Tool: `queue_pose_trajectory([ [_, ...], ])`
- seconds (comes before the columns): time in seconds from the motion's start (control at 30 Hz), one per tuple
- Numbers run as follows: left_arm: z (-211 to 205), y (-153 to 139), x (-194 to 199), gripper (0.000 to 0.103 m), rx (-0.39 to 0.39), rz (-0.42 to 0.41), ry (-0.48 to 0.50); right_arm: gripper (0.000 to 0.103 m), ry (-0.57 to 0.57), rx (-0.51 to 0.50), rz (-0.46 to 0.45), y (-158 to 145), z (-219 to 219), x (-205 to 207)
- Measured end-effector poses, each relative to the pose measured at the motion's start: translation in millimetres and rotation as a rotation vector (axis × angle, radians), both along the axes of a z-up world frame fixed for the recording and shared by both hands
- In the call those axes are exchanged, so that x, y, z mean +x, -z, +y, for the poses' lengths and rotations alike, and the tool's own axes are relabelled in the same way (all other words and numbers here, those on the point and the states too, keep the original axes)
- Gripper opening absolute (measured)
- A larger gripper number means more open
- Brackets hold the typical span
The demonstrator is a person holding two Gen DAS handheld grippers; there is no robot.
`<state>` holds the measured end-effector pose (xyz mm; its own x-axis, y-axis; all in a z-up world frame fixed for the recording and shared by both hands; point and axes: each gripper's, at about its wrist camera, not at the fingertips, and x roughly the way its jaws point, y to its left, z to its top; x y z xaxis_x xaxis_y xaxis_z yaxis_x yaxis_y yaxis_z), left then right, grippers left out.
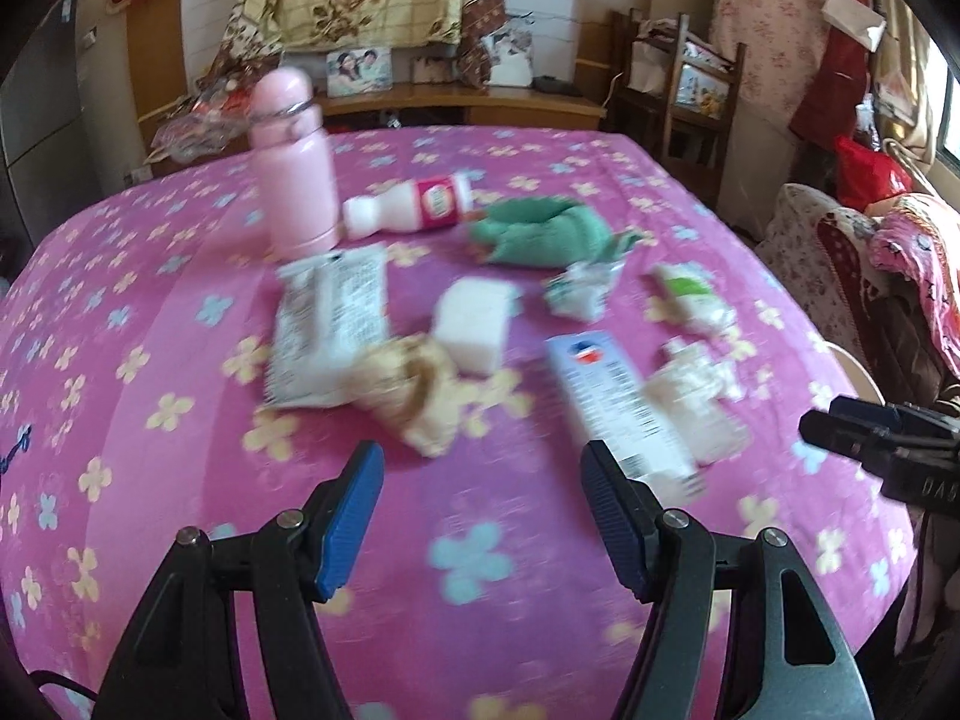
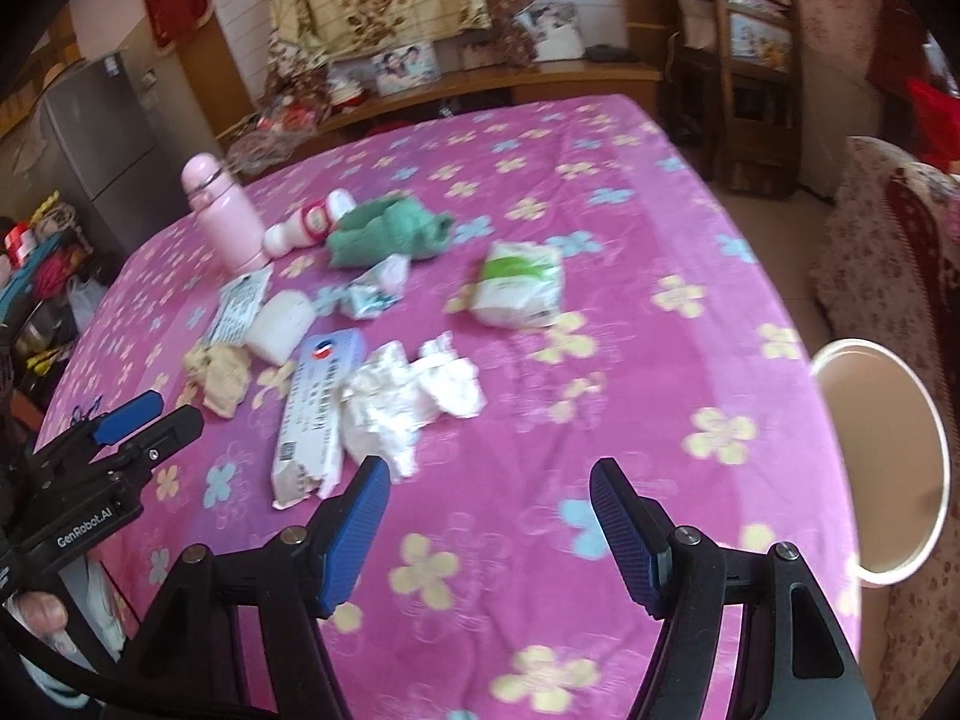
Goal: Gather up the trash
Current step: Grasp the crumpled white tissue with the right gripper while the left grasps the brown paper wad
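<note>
Both the left gripper and the right gripper hover with jaws released and empty above the pink flowered bed. Just beyond lie crumpled tissues touching a flat box; farther off stands a pink bottle.

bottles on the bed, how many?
2. The pink flask stands upright at the far left; the white bottle with a pink label lies on its side just right of it, beside the green cloth. None seem hidden.
</note>
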<state>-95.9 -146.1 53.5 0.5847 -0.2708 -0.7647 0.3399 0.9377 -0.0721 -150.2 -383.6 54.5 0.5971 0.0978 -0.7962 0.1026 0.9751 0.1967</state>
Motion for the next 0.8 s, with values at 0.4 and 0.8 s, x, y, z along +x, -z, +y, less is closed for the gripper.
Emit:
queue_pose_trajectory([
  [0.4, 24, 18, 30, 0.069, -0.007, 0.049, -0.041, 0.073, -0.021, 0.08, 0.036, 34, 14, 65],
  [0.8, 3, 40, 72, 0.036, -0.073, 0.067, -0.119, 0.027, -0.094, 0.105, 0.009, 49, 23, 75],
])
